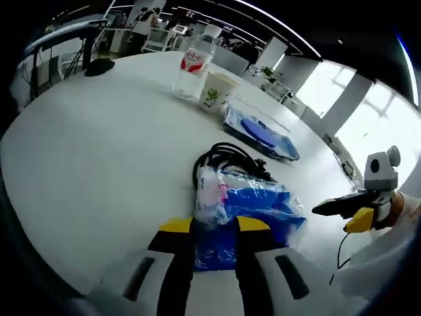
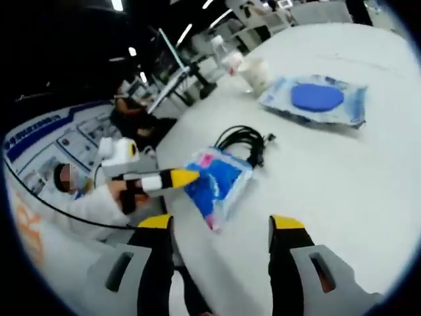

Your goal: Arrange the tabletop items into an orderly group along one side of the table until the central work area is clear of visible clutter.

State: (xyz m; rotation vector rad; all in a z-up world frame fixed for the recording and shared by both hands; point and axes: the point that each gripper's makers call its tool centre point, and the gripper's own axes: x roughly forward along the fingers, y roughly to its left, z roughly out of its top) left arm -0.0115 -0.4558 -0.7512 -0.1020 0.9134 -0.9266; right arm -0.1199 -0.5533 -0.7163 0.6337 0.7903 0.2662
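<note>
My left gripper (image 1: 214, 227) is shut on a blue plastic packet (image 1: 245, 209) with a pink and white end, held just above the white table (image 1: 85, 151). A coil of black cable (image 1: 227, 158) lies right behind it. In the right gripper view the same packet (image 2: 220, 181) hangs from the left gripper (image 2: 177, 178), with the black cable (image 2: 245, 139) beside it. My right gripper (image 2: 217, 227) stands open over bare table, nothing between its jaws. It also appears at the right of the left gripper view (image 1: 348, 210).
A water bottle (image 1: 195, 64) with a red label, a paper cup (image 1: 216, 91) and a flat pack with a blue oval (image 1: 260, 131) stand along the far side. A dark object (image 1: 99, 66) lies far left. A person's sleeve (image 2: 99, 201) holds the left gripper.
</note>
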